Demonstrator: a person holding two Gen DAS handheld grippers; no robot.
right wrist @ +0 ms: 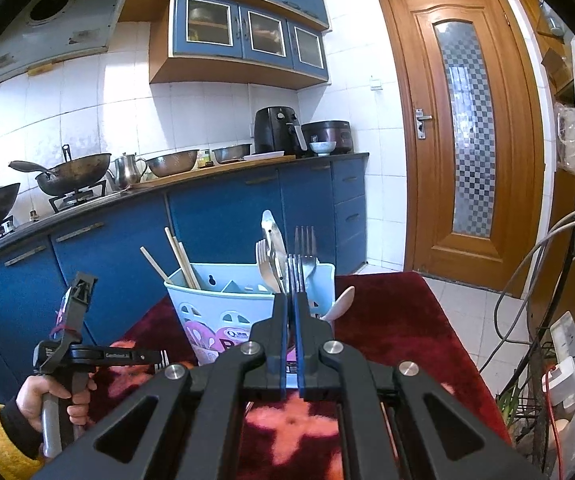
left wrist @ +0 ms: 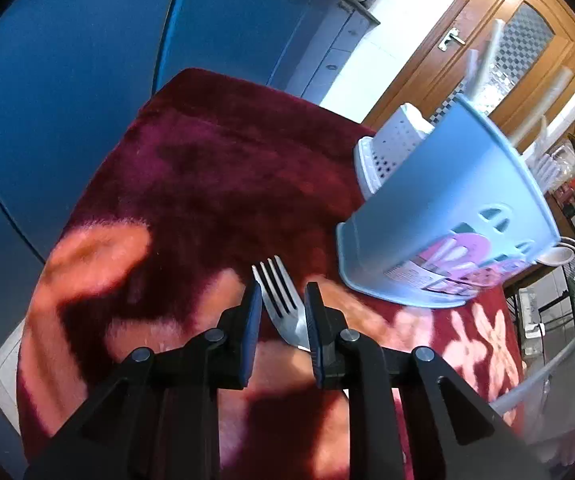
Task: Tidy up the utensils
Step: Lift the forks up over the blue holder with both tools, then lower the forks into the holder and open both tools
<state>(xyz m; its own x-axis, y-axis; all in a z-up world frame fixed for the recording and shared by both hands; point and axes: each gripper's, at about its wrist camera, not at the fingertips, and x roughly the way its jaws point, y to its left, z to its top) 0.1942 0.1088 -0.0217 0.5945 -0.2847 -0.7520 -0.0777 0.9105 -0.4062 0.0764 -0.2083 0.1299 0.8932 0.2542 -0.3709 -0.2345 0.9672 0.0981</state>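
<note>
left wrist view looks down on a steel four-tined fork (left wrist: 283, 312) lying on the dark red plush cloth with pink flowers (left wrist: 207, 184). its long axis runs away from the camera, tines pointing ahead and a little left, handle end hidden under the right finger. the left gripper (left wrist: 283, 294) has its black jaws apart, straddling the fork's neck; whether a pad touches the steel cannot be told. the pale blue plastic utensil caddy (left wrist: 459, 200) stands near, to the right. right wrist view shows the right gripper (right wrist: 291, 300) with jaws together on nothing, in front of the caddy, where forks, spoons and chopsticks stand upright.
</note>
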